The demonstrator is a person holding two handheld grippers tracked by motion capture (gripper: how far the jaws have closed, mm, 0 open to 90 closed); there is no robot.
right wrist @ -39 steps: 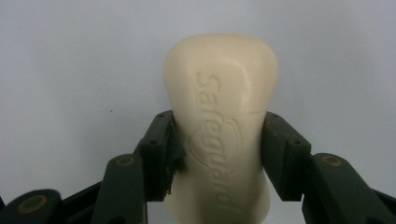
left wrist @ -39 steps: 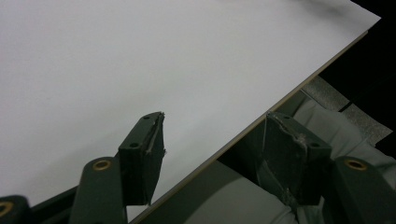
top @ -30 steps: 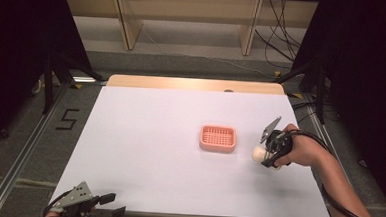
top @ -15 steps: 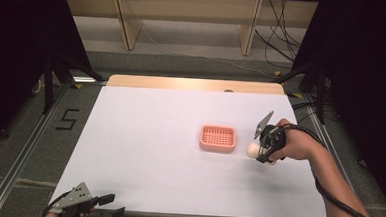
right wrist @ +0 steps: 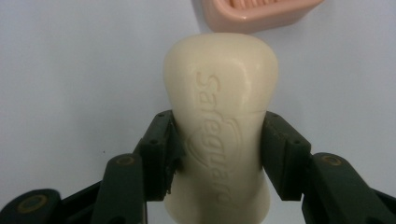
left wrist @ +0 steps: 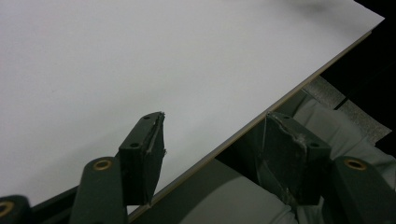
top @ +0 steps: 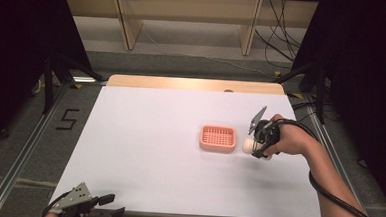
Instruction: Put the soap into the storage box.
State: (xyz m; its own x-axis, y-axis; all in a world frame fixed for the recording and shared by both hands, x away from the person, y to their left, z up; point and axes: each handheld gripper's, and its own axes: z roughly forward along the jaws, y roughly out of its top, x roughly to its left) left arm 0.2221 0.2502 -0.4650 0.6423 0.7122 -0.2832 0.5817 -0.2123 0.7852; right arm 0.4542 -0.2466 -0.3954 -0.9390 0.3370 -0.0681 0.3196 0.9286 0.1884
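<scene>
The right gripper (top: 255, 146) is out over the right half of the white table (top: 143, 151), and its jaws are clamped on a cream bar of soap (right wrist: 223, 121). In the right gripper view the two black jaws press against the bar's sides around its middle, with the rounded end sticking out ahead of them and embossed lettering running along the top face. From the high view the soap (top: 248, 146) shows as a pale lump at the gripper's tip, just beside the right edge of the pink soap dish (top: 218, 138); whether it touches the dish or the table I can't tell. The dish has a slatted floor and sits flat on the table, right of centre. In the right gripper view the dish's near wall (right wrist: 261, 11) lies just past the soap's end. The person's right hand (top: 287, 138) wraps the gripper's handle, and a black cable trails back along the forearm.

Down at the near left corner, the left gripper (top: 106, 206) hangs at the table's front edge. In the left gripper view its jaws stand wide apart with nothing between them, one over the white top, one past the edge above grey cloth (left wrist: 224, 198).
</scene>
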